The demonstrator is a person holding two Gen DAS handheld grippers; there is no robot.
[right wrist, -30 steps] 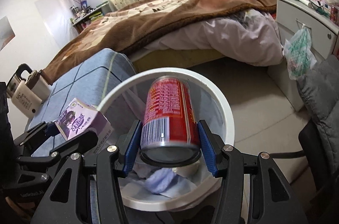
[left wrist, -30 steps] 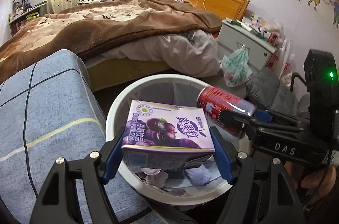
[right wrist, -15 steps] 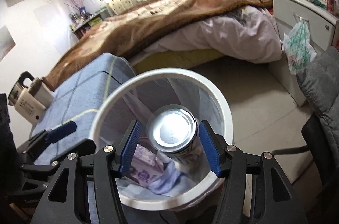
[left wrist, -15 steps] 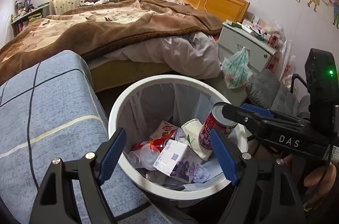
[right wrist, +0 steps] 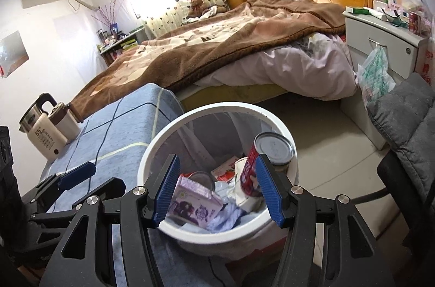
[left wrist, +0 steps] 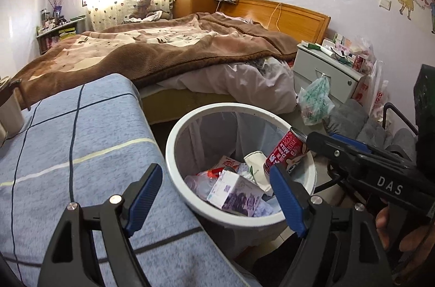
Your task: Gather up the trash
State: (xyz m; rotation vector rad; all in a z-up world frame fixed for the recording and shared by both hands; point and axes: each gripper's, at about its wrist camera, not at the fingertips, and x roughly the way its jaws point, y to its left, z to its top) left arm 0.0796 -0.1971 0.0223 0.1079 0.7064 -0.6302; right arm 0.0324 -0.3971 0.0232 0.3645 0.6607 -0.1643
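Note:
A white round trash bin [left wrist: 174, 143] [right wrist: 282, 129] stands beside the blue table. Inside lie a purple grape carton [left wrist: 236, 196] [right wrist: 194, 205], a red can [left wrist: 285, 152] [right wrist: 261, 167] leaning against the right wall, a paper cup and other wrappers. My left gripper [left wrist: 217, 196] is open and empty over the bin's near left rim. My right gripper [right wrist: 217, 192] is open and empty above the bin; the red can sits just beyond its right finger. The right gripper also shows in the left wrist view [left wrist: 326, 140].
A blue checked tabletop [left wrist: 68, 151] lies left of the bin, with a white kettle [right wrist: 49, 129] on it. A bed with a brown blanket [left wrist: 168, 50] is behind. A white nightstand [left wrist: 326, 72], a plastic bag [left wrist: 315, 99] and a grey cushion [right wrist: 402, 113] are at the right.
Both grippers opened. The purple carton dropped from the left gripper and the red can from the right gripper into the bin. Both grippers have drawn back slightly.

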